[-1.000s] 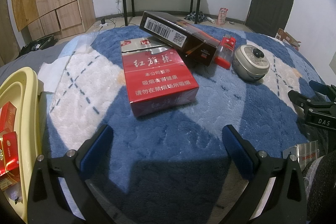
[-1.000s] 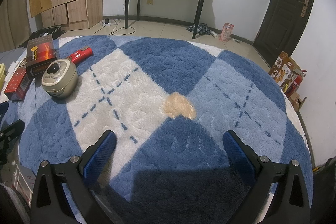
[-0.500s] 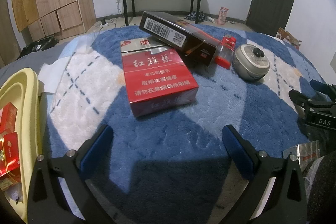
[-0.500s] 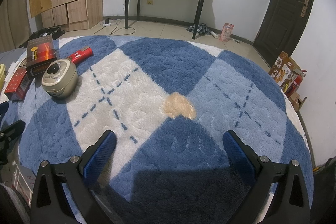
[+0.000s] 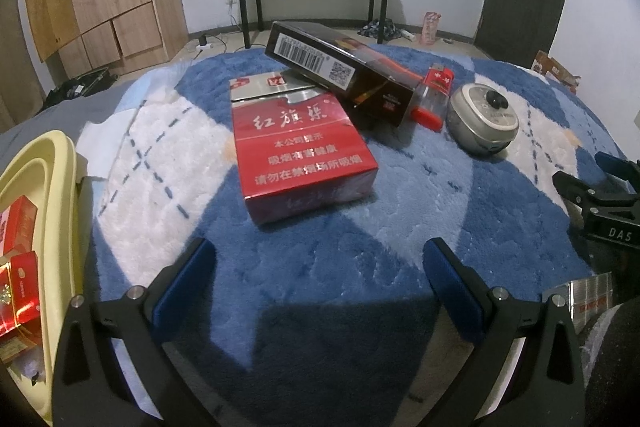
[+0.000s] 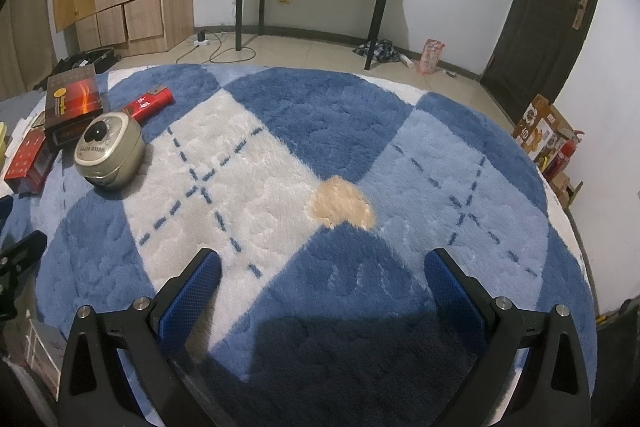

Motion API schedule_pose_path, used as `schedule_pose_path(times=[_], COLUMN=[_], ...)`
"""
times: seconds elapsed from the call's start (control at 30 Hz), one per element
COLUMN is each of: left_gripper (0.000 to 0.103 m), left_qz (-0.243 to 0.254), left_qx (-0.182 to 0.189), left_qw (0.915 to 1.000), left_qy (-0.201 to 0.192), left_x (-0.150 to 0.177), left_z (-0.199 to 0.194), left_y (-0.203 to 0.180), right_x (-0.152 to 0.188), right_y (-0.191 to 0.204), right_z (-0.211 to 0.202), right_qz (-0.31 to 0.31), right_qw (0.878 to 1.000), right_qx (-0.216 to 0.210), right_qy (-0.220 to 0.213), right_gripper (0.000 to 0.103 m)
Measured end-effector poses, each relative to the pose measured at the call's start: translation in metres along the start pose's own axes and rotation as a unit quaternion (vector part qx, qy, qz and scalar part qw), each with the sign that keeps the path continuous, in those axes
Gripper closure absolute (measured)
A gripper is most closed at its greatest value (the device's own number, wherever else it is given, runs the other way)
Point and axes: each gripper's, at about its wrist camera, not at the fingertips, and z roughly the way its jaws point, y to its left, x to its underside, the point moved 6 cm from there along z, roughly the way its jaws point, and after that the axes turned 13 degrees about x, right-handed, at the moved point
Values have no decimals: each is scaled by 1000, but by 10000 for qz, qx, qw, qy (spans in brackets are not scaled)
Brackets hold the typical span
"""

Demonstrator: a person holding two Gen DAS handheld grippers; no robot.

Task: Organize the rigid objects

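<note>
A red pack [image 5: 304,155] lies flat; a dark carton [image 5: 340,75] leans on it, beside a red lighter [image 5: 432,99] and round tin [image 5: 482,117].

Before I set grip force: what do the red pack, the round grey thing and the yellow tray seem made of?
Red pack: card under glossy film, judging by the sheen. Round grey thing: brushed metal or metallic-painted plastic, dull shine; cannot tell which. Yellow tray: likely moulded plastic, smooth rounded rim.

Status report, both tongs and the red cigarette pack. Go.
Left tongs open, empty. Right tongs open over bare rug. Red cigarette pack flat on rug ahead of left tongs, dark carton overlapping its far end.
</note>
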Motion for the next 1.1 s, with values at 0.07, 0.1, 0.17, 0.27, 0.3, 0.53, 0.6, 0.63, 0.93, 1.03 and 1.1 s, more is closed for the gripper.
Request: schedule_pose_path(times=[0.07, 0.1, 0.17, 0.27, 0.3, 0.53, 0.6, 0.63, 0.93, 1.03, 1.1], left_gripper=[0, 0, 0, 0, 0, 0, 0, 0, 0, 0, 0], left_qz=[3, 3, 2, 7, 10, -211, -343, -298, -64, -123, -207], left_qx=[-3, -2, 3, -5, -9, -27, 206, 326, 742, 610, 646], left_qw=[10000, 10000, 10000, 10000, 10000, 9997, 9990, 9988, 9959, 9965, 9958], left_qy=[3, -2, -10, 0, 0, 141, 209, 224, 513, 550, 611], left_x=[0, 0, 1, 0, 1, -2, -9, -15, -48, -36, -26], left_z=[0, 0, -1, -1, -1, -8, -19, -27, -106, -112, -109], left_y=[0, 0, 1, 0, 1, -1, -8, -15, -87, -108, -120], right_x=[0, 0, 0, 0, 0, -1, -1, -1, 10, 16, 20], right_y=[0, 0, 0, -1, -1, -7, -13, -17, -31, -34, -34], right_z=[0, 0, 1, 1, 1, -7, -15, -20, -42, -35, -30], right_qz=[-1, 4, 9, 11, 13, 91, 67, -10, -198, -125, -61], right_qw=[10000, 10000, 10000, 10000, 10000, 9997, 9997, 9998, 9991, 9982, 9974], right_qx=[0, -9, -16, -20, -22, -206, -199, -176, -255, -189, -231], right_qy=[-14, -12, -13, -8, -8, -45, -108, -125, 285, 549, 684], right_gripper=[0, 0, 0, 0, 0, 0, 0, 0, 0, 0, 0])
